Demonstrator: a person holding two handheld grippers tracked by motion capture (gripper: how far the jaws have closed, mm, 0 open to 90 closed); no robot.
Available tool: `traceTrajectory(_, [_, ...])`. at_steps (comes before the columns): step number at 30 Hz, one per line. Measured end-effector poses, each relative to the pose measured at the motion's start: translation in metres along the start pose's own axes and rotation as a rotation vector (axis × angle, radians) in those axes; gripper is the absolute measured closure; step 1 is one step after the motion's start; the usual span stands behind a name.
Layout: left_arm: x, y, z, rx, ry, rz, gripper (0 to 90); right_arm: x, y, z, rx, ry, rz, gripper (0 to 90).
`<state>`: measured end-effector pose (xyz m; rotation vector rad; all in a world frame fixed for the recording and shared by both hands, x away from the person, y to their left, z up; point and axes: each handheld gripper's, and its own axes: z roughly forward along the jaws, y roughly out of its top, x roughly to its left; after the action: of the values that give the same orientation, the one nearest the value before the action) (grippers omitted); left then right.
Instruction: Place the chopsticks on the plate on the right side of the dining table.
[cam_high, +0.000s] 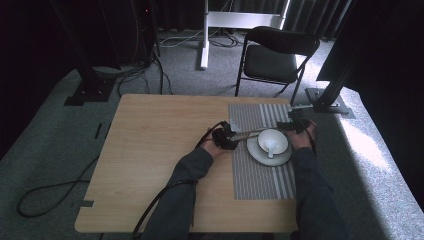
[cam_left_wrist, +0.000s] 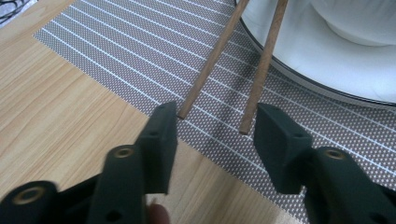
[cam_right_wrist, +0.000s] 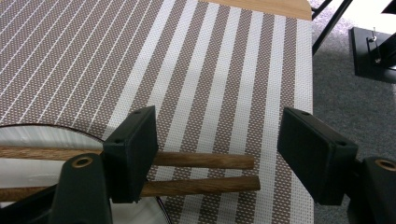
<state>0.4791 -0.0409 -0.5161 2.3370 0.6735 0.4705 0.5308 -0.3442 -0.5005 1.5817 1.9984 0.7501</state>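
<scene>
Left gripper view: left gripper open, jaws either side of the chopsticks' thin tips, not clamping. Right gripper also gapes around their thick ends. Chopsticks lie across the plate rim beside the bowl, on the striped mat.

Your way across the left half of the table is bare; at right, the plate and chopsticks block you.
</scene>
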Motion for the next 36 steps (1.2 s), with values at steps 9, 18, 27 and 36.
traceTrajectory(9, [0.004,0.002,0.002,0.004,-0.012,-0.053,62.3,-0.001,-0.001,-0.001,0.001,-0.001,-0.001,27.9])
traceTrajectory(18, [0.005,0.005,0.005,0.003,-0.024,-0.087,68.0,-0.005,-0.003,-0.003,0.01,-0.006,-0.006,28.0])
traceTrajectory(27, [0.004,0.011,0.008,0.003,-0.023,-0.109,70.0,-0.01,-0.006,-0.005,0.009,-0.008,-0.001,28.0])
traceTrajectory(36, [0.005,0.014,0.01,0.008,-0.015,-0.106,69.9,-0.013,-0.007,-0.008,0.008,-0.004,0.004,28.2])
